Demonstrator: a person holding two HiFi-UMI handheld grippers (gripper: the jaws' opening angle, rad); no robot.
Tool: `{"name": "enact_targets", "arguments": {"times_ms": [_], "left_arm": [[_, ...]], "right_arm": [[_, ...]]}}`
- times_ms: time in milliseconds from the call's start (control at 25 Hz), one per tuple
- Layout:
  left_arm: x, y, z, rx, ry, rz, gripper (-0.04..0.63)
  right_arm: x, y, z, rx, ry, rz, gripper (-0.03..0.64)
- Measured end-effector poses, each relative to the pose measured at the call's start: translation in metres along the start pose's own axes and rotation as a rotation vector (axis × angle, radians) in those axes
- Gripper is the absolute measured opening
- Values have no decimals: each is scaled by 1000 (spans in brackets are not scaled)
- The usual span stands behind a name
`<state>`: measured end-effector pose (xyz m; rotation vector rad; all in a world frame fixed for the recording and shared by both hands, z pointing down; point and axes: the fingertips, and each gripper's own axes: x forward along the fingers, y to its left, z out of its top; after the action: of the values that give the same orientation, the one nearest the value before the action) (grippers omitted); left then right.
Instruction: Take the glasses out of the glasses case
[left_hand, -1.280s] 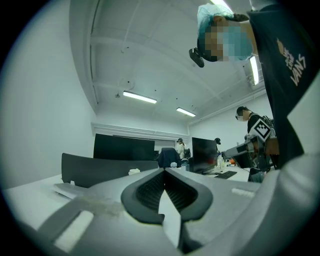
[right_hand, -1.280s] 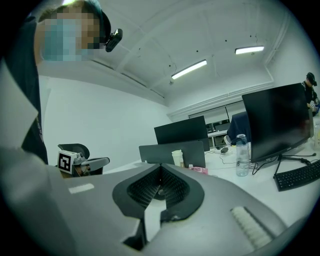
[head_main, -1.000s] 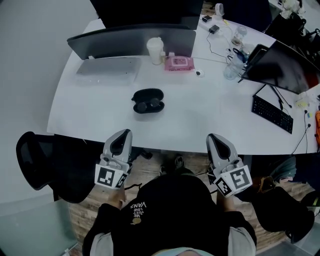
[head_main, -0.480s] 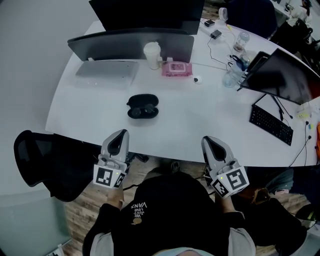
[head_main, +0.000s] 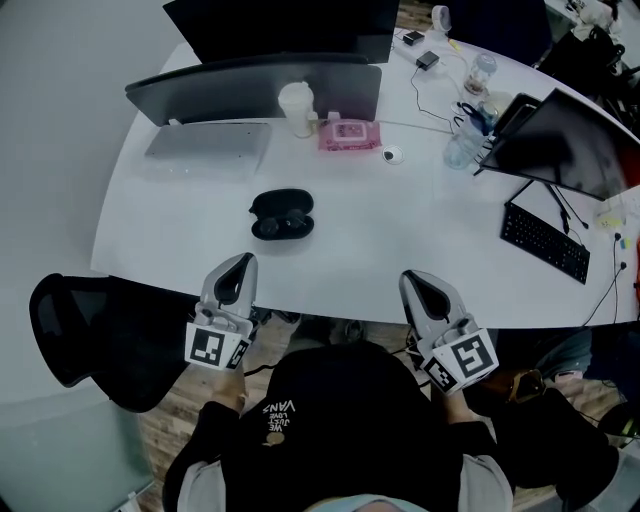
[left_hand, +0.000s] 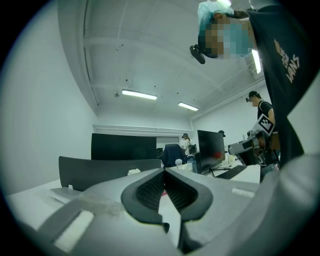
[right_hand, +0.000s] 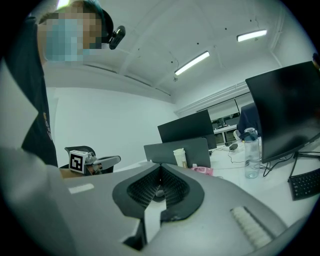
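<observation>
The black glasses case (head_main: 282, 214) lies open on the white table (head_main: 400, 230), a little in front of its near edge, with dark glasses inside it. My left gripper (head_main: 244, 259) is held level at the table's near edge, just nearer to me than the case, jaws closed together with nothing between them (left_hand: 164, 170). My right gripper (head_main: 409, 276) is level at the same edge, well to the right of the case, and its jaws also meet empty (right_hand: 160, 166). Neither gripper touches the case.
Beyond the case stand a grey laptop (head_main: 208, 141), a dark screen back (head_main: 250, 85), a white cup (head_main: 297, 107) and a pink wipes pack (head_main: 348, 133). To the right are a water bottle (head_main: 464, 142), a monitor (head_main: 560, 140) and a keyboard (head_main: 545, 242). A black chair (head_main: 80, 325) sits left of me.
Both grippers have edged a little forward to the table's near edge, still shut. The case has not moved on the table.
</observation>
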<state>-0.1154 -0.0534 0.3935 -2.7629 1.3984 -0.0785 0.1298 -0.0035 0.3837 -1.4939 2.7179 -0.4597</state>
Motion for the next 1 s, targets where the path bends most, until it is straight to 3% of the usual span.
{"name": "enact_targets", "arguments": {"times_ms": [1000], "left_arm": [[75,49,-2,47,20,-225,2]], "right_arm": [[24,-8,5,51,-54,-234,-1]]}}
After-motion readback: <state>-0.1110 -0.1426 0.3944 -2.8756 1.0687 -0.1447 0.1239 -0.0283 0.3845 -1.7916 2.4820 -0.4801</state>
